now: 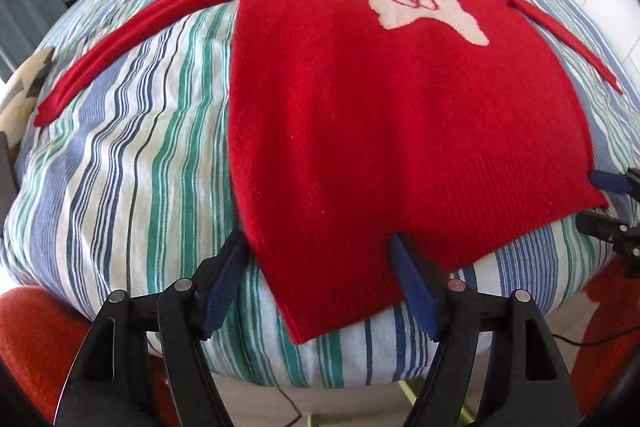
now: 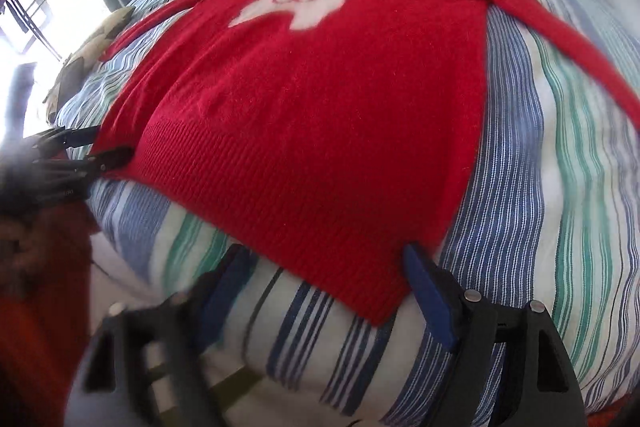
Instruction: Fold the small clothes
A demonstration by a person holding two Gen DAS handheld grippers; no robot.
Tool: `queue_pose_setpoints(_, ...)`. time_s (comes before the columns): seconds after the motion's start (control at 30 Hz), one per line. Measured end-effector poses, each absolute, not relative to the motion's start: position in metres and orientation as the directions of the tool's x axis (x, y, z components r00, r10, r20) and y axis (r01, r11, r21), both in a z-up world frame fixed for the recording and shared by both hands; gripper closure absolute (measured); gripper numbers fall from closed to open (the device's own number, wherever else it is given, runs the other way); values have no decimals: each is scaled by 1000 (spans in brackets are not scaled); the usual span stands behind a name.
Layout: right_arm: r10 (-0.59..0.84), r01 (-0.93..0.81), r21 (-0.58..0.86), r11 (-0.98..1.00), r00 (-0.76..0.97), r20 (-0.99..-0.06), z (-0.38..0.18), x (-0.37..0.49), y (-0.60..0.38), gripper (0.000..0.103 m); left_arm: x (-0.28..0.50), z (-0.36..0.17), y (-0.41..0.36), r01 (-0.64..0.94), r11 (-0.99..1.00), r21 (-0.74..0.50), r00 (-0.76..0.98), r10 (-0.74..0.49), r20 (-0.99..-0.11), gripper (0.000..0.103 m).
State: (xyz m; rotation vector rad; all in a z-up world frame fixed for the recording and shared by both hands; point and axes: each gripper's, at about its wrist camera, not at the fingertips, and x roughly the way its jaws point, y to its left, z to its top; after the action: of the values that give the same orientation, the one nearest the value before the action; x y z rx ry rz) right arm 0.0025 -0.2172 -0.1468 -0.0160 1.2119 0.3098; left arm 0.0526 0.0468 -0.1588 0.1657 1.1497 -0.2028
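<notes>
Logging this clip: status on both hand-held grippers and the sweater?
Left hand-held gripper open at hem corner. Right hand-held gripper open at other. Red sweater flat, unfolded. Nothing obstructing.

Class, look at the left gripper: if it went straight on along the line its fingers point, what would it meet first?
Most likely the red sweater: the left gripper is open, straddling the sweater's near hem corner, which lies flat on the striped bedcover. Depth is unclear, so the pads may reach cover and hem together.
</notes>
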Motion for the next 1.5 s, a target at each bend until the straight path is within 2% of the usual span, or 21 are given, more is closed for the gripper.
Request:
queue_pose_setpoints(0.23, 233, -241, 160, 957, 314, -920, -144, 3, -221, 22, 42, -158, 43, 276, 960, 52, 369, -56, -928, 26)
queue_pose_setpoints(0.33, 221, -232, 153, 961, 305, -926, -139, -2, -224, 18, 33, -154, 47, 292, 955, 42, 333, -60, -941, 22)
queue_pose_setpoints(0.47, 243, -205, 188, 961, 289, -926, -135, -16, -233, 17, 14, -145, 56, 314, 946, 79, 334, -32, -942, 21)
queue_pose_setpoints(0.6, 287, -143, 253, 957, 315, -905, -120, -25, -250, 17, 14, -111, 72, 270, 962, 35, 406, -80, -910, 20)
queue_pose_setpoints(0.67, 292, -94, 276, 956, 366, -884, -108, -28, -263, 17, 23, -93, 82, 240, 970, 27, 465, -90, -881, 15)
queue_pose_setpoints(0.7, 281, -69, 277, 958, 395, -875, -101, -28, -270, 17, 29, -86, 84, 223, 974, 30, 496, -87, -864, 12)
queue_pose_setpoints(0.8, 233, 16, 274, 962, 483, -844, -86, -26, -294, 17, 59, -73, 87, 169, 985, 27, 540, -70, -839, 11)
queue_pose_setpoints(0.9, 220, 120, 325, 938, 517, -827, -81, -13, -321, 17, 89, -62, 91, 116, 993, -37, 572, -98, -814, 11)
queue_pose_setpoints(1.13, 262, 222, 516, 827, 660, -704, -62, 39, -391, 18, 123, -73, 112, -40, 994, -99, 635, -51, -771, 11)
queue_pose_setpoints(1.23, 210, 371, 627, 685, 723, -658, -76, 55, -453, 18, 116, -98, 127, -94, 993, -77, 621, -2, -784, 11)
queue_pose_setpoints(1.3, 171, 485, 673, 559, 726, -665, -102, 59, -492, 18, 113, -117, 140, -128, 991, -46, 594, 39, -804, 11)
queue_pose_setpoints(1.33, 155, 540, 680, 495, 716, -681, -116, 58, -509, 19, 113, -125, 146, -149, 988, -27, 572, 64, -818, 11)
queue_pose_setpoints(1.43, 83, 605, 693, 392, 727, -682, -138, 54, -548, 35, 116, -137, 168, -222, 974, -51, 531, 77, -844, 11)
queue_pose_setpoints(1.5, 27, 607, 697, 382, 747, -665, -135, 59, -563, 35, 120, -138, 178, -259, 962, -84, 534, 70, -842, 11)
